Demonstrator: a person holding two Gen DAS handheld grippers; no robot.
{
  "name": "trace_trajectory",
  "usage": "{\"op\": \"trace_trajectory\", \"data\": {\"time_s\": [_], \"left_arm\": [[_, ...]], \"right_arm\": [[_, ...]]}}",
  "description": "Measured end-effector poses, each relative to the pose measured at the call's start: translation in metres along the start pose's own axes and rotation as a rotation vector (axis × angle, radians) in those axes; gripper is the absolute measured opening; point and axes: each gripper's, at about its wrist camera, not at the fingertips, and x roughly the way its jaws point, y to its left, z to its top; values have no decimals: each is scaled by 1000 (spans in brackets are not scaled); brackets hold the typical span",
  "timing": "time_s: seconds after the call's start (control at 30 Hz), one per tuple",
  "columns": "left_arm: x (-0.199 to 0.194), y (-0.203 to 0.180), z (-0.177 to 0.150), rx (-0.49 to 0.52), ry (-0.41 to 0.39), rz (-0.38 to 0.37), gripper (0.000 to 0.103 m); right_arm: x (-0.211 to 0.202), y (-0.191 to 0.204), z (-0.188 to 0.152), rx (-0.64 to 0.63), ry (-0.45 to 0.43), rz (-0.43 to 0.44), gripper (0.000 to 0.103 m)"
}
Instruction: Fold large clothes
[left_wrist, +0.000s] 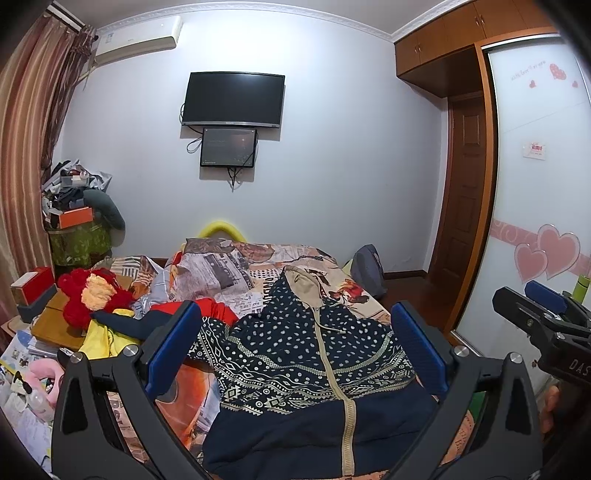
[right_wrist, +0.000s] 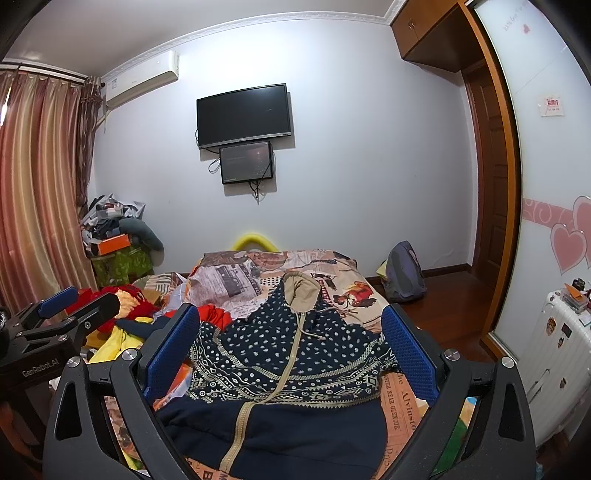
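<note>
Spread across the newspaper-print bed cover (right_wrist: 402, 398) lies the navy patterned zip hoodie (left_wrist: 314, 369). My left gripper (left_wrist: 295, 350) and right gripper (right_wrist: 291, 354) hover over it, seemingly untouching, jaws wide apart, empty.

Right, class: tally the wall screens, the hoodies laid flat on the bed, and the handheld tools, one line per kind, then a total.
Wall screens: 2 (large screen, small screen)
Hoodies: 1 (navy patterned hoodie)
Tools: 2 (left tool, right tool), both open
Total: 5
</note>
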Motion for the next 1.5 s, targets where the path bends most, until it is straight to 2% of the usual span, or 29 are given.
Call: {"op": "trace_trajectory", "data": {"time_s": [0.93,1.5], "left_arm": [[4,-2,-2,3,7,1,103],[19,6,-1,-1,28,18,103]], "right_arm": [[1,-2,-1,9,2,-2,98],[12,-4,-2,18,30,0,98]]}}
